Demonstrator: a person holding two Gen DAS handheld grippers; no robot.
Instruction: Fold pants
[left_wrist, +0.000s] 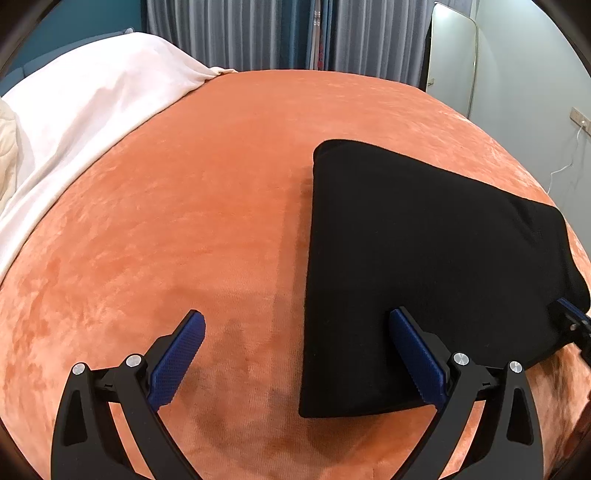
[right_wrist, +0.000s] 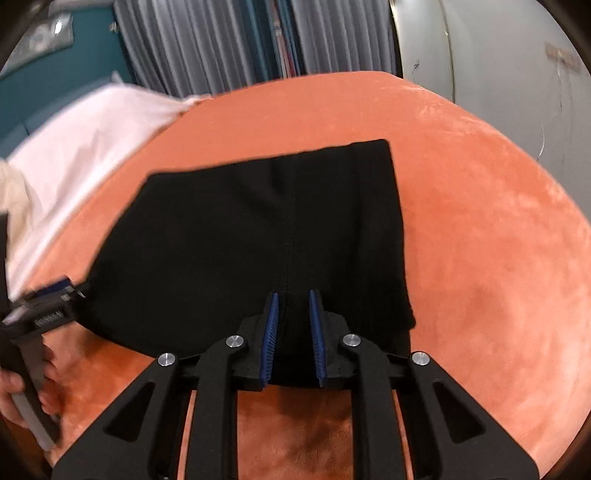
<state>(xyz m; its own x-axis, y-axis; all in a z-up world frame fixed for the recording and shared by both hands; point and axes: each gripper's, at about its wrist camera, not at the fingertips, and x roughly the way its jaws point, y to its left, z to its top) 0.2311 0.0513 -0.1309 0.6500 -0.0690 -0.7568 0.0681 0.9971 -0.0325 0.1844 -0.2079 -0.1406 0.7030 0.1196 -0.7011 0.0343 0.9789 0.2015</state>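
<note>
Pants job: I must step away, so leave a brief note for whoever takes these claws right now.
Left claw: open, empty, by the near left edge of the pants.
Right claw: narrowed around the pants' near edge; a firm grip cannot be confirmed.
The black pants lie in a compact folded rectangle on the orange bedspread.
Done: the main folds appear made.
Left: probably release, check edges, and add a final fold if wanted.

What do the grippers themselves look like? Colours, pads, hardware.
Both match: the left gripper and right gripper have matte black, triangular cut-out linkage arms with round silver pivot bolts, and fingers faced with blue ridged pads. No cables or markings visible.
</note>
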